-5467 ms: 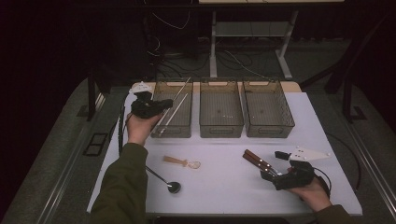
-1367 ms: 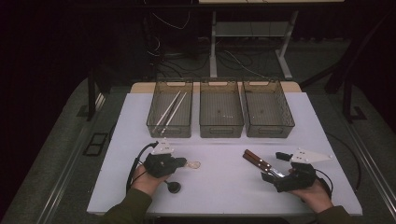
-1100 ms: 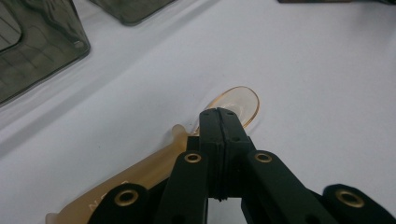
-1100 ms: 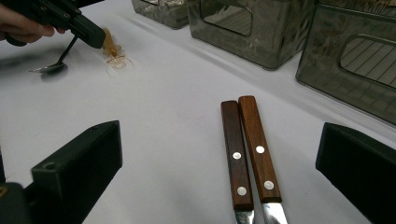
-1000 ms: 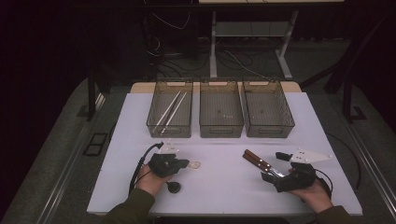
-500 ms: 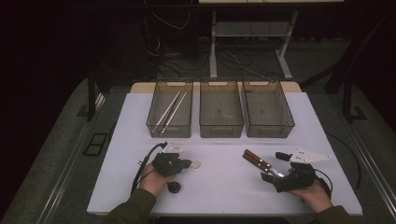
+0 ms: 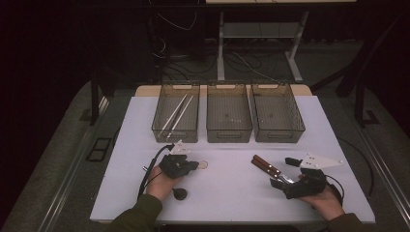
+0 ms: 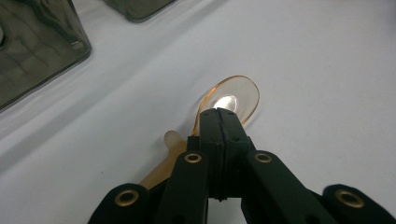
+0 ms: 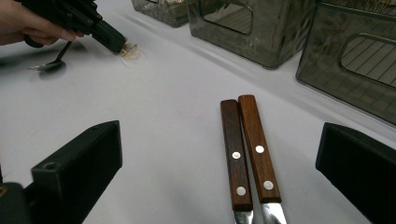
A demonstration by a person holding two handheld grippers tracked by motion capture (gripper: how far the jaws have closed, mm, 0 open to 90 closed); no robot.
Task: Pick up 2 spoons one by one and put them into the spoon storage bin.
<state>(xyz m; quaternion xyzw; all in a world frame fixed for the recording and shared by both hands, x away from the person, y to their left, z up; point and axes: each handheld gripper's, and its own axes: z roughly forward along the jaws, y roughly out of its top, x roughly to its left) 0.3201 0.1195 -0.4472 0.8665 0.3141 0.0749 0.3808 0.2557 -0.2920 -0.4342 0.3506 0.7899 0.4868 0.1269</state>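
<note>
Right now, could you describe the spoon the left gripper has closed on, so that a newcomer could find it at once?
Start at the leftmost bin, the one holding chopsticks, and come down onto the white table toward the left gripper. Its shut jaws pinch a translucent amber spoon. The other spoon, nearer the person, is dark.

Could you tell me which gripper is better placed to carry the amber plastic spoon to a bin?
Left. The left gripper is shut on the amber plastic spoon, near the bins. The right gripper stands open over two wooden-handled knives, holding nothing.
</note>
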